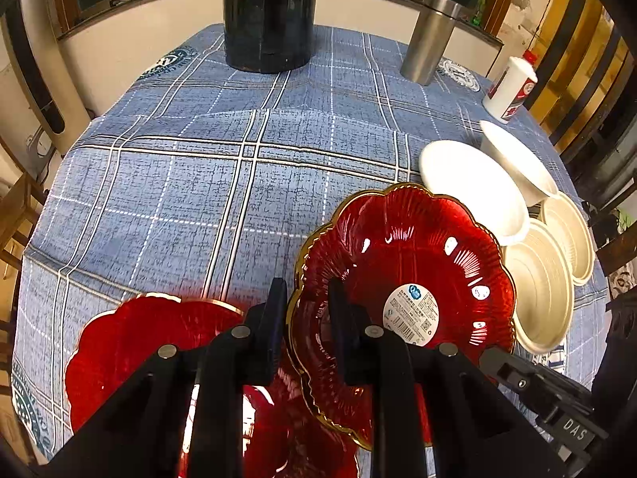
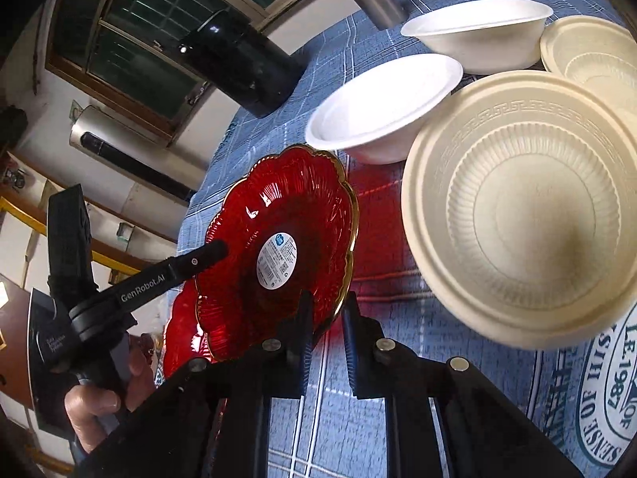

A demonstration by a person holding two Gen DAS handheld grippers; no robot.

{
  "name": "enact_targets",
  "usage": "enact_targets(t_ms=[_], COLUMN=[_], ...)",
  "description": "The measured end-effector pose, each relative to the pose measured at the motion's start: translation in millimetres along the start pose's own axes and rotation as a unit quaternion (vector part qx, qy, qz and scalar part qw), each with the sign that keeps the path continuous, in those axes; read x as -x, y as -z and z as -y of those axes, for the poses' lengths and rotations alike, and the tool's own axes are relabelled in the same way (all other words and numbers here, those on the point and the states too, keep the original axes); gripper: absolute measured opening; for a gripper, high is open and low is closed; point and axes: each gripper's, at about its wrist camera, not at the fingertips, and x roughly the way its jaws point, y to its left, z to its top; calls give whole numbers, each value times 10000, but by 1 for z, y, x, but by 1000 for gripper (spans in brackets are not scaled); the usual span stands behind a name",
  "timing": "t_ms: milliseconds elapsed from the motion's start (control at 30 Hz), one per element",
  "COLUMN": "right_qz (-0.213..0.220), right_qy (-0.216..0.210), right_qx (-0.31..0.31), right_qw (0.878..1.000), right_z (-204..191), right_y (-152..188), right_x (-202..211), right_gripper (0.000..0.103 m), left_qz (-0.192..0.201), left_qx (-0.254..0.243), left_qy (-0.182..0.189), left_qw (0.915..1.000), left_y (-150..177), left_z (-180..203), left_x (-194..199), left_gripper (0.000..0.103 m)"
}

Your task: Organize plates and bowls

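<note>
A red glass plate (image 1: 402, 263) with a gold scalloped rim and a round white sticker hangs tilted above the blue checked tablecloth (image 1: 199, 183). My left gripper (image 1: 308, 310) is shut on its near rim. My right gripper (image 2: 328, 314) is shut on the opposite rim of the same plate (image 2: 278, 247). In the right wrist view the left gripper (image 2: 211, 253), held by a hand (image 2: 95, 402), grips the plate's far edge. A second red plate (image 1: 139, 342) lies on the cloth below. Two white bowls (image 1: 473, 187) and two cream plates (image 1: 541, 283) sit to the right.
A dark cylinder (image 1: 270, 16), a steel tumbler (image 1: 430, 40) and a white bottle with a red cap (image 1: 511, 87) stand at the table's far side. Wooden chair slats (image 1: 585, 79) rise past the right edge. The cloth's left half shows bare.
</note>
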Motion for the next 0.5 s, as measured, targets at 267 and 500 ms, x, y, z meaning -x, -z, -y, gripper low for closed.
enact_targets(t_ms=[267, 500], right_qz=[85, 98], right_qy=[-137, -244], right_qx=[187, 456], right_qw=[9997, 9986], right_z=[-9, -28], right_y=[9, 17], right_x=[18, 24], right_gripper=[14, 14], left_qz=[186, 401], left_qx=[76, 177], left_qy=[68, 13], left_qw=[9998, 9990], left_y=[20, 38], left_z=[-7, -19], left_x=[23, 45], left_gripper=[19, 19])
